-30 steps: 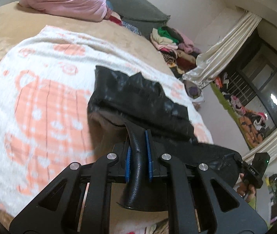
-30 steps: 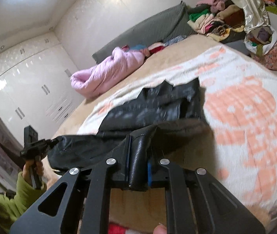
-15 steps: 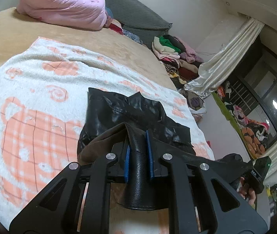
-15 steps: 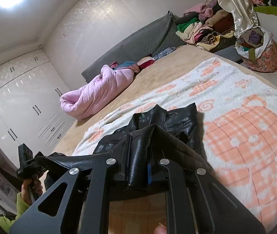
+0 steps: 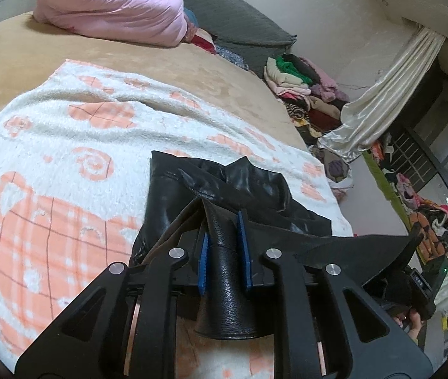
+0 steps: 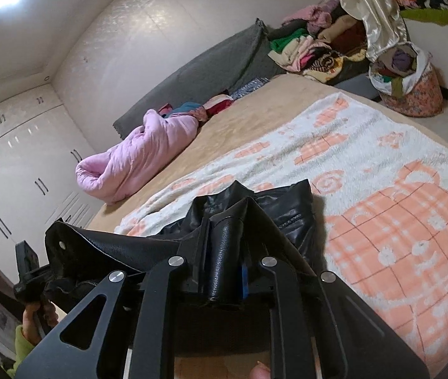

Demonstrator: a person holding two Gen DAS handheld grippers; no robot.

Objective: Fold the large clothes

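Left wrist view showed the bed (image 5: 21, 50) first: tan cover, with a white-and-orange blanket (image 5: 66, 164) spread across it. Pink duvet (image 5: 113, 9) was bunched at the far end, and a clothes pile (image 5: 299, 79) sat off past the corner.

Black jacket (image 5: 224, 186) lay partly on the blanket, near edge lifted off and stretched between the two grippers. Looked like faux leather: glossy, grained, creased.

Left gripper (image 5: 224, 246) was clenched on a rolled fold of the jacket, blue pads pressing both sides. Right gripper (image 6: 224, 246) was likewise clamped on a fold of the same edge; right wrist view showed one blue pad behind the bunched material. Right jaws had just been opening slightly, fabric between them.

Handling, my read:
- Heavier than a shirt, lined, so it should sag in the span between grips.
- Semi-stiff: it held ridges and tented instead of draping flat. Folds probably spring back unless pressed down.
- Surface looked slick, so a shallow pinch may slip under the weight.
- Not fragile, though hard creases could mark the coating.

Where to grip: I'd take the hem or a seam, doubled over as it was, with the two grips well apart so the edge stays taut.
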